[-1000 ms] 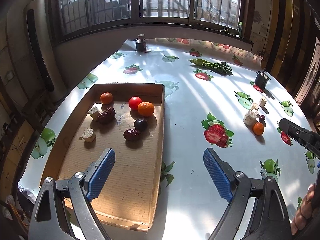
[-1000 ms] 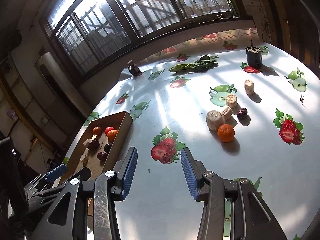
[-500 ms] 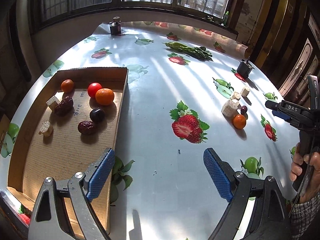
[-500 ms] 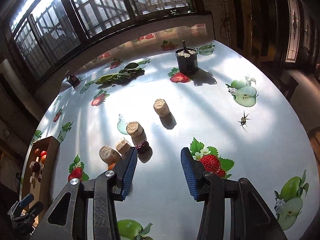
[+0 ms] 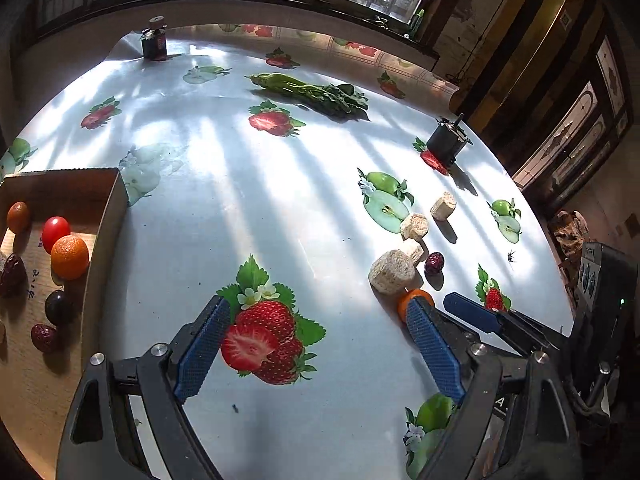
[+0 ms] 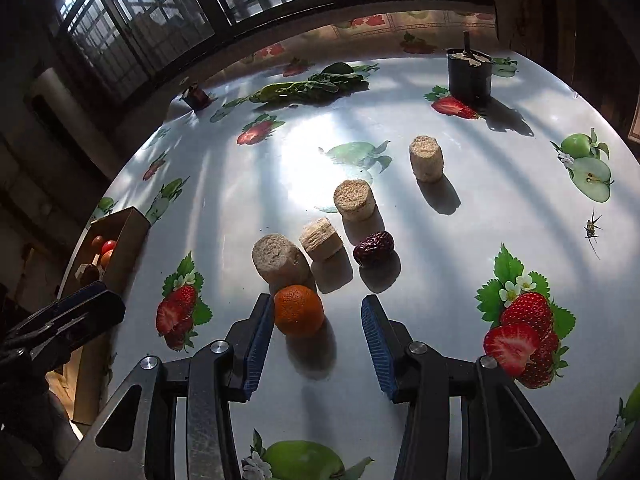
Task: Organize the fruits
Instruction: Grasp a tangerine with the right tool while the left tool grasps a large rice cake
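Orange (image 6: 298,315) sits on the surface (image 6: 460,240), just in front of a pale cylindrical chunk (image 6: 279,258), between the spread fingers of my right claw (image 6: 313,334). The left pad looks close to or touching the peel; the right pad stands well apart, so nothing is gripped yet. Judgement: shift slightly so the fruit centres, lower the pads to its widest girth, then squeeze gently, since it will likely roll. Avoid nudging the chunk or the dark date (image 6: 374,243). My left claw (image 5: 316,338) hangs spread and empty, its jaws having just narrowed a little. Destination: cardboard tray (image 5: 105,216).
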`<state>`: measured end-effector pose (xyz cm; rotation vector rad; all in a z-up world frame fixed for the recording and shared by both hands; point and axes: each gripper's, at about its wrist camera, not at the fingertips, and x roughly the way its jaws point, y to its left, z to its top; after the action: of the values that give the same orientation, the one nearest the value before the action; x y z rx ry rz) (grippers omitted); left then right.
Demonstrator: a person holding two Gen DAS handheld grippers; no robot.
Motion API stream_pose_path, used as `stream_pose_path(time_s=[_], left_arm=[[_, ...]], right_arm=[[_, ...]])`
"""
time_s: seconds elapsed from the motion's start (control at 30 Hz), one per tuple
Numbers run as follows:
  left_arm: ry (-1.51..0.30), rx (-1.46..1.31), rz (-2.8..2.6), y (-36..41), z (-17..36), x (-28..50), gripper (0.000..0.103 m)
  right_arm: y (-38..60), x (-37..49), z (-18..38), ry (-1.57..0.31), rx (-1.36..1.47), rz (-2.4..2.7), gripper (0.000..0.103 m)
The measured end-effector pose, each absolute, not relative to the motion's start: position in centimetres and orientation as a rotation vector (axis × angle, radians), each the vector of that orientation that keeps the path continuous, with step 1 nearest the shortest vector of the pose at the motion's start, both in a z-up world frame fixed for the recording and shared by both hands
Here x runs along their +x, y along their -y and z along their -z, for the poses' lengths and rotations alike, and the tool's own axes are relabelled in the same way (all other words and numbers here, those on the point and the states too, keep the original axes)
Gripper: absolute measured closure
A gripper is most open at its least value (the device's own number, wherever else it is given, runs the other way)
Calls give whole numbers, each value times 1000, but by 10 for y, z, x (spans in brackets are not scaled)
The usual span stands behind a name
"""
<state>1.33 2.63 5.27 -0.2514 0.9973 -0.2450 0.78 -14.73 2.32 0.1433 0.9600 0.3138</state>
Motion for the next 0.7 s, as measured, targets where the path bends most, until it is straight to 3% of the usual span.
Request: stream_pose_path(time_s=[0.13,0.17,0.2,0.23,0.6,0.7], left_arm=[[-1047,-323,283,-15,-36,36,23],[-1052,-328,287,-11,-34,39,23],[-1052,-326,294,-7,-32,42,23],[-1050,-317,303,-2,-32,43,23],[-995,-73,331,48,-15,54,23],[-973,-9,330,58,-11,50,36]], right_arm=[[135,11,-13,-946,68,-306,56],[136,12,-10,-946,71,-308,59],[138,13,-8,-953,81,-312,70],[142,13,-9,-956,85,-299,72],[201,1,-12,-939,123,-109,71],[197,2,-12,-931,115,-113,70]])
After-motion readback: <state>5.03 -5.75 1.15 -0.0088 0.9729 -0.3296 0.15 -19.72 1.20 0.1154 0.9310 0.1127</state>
